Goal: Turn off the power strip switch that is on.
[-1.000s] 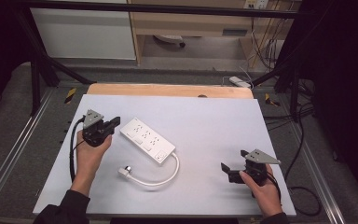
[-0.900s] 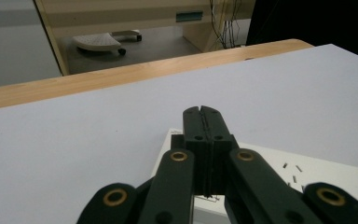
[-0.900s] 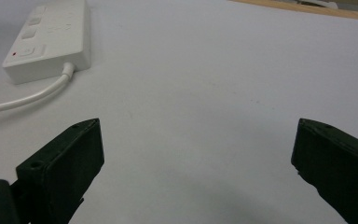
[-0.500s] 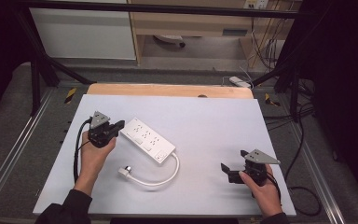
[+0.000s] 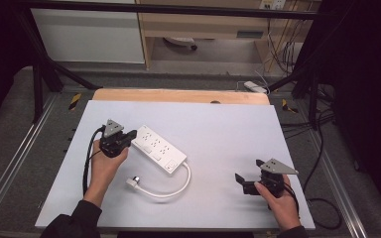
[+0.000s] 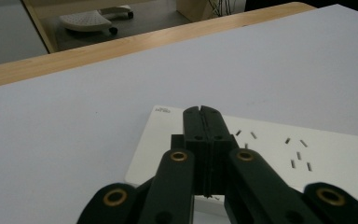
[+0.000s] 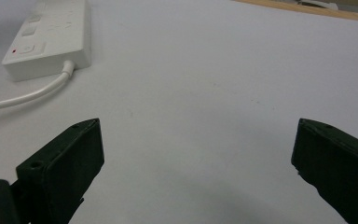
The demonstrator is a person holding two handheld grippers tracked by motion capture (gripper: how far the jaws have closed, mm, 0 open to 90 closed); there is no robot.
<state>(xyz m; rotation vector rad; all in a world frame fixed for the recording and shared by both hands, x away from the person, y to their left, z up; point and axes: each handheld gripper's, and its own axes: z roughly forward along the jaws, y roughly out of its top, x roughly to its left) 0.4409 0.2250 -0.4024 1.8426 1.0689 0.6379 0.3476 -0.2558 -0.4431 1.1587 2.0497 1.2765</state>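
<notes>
Strip: the white power strip (image 5: 158,148) lies flat on the worktop (image 5: 228,129), slanted, left of the middle; its sockets face up and its switch end points toward the person.
Cord: the white cord (image 5: 171,189) leaves the strip's switch end, loops toward the person and ends in a plug (image 5: 132,183) lying just nearer the person than the strip, apart from it.
Left claw: the left claw (image 5: 127,135) is at the strip's far end, jaws pressed together with nothing between them; in the left gripper view the tips (image 6: 203,114) sit over the strip's (image 6: 279,154) top face near its corner. Whether they touch it I cannot tell.
Right claw: the right claw (image 5: 242,181) rests well to the right of the strip, jaws wide apart and empty; its own view looks across bare worktop to the strip's switch end (image 7: 46,37).
Step in hand: likely pressing or nudging the strip's far end with the closed tips.
Doing it well: keep the tips low and flat on the casing, away from the socket slots; push along the strip's length so it slides rather than pivots; mind the cord loop so the plug does not drag.
</notes>
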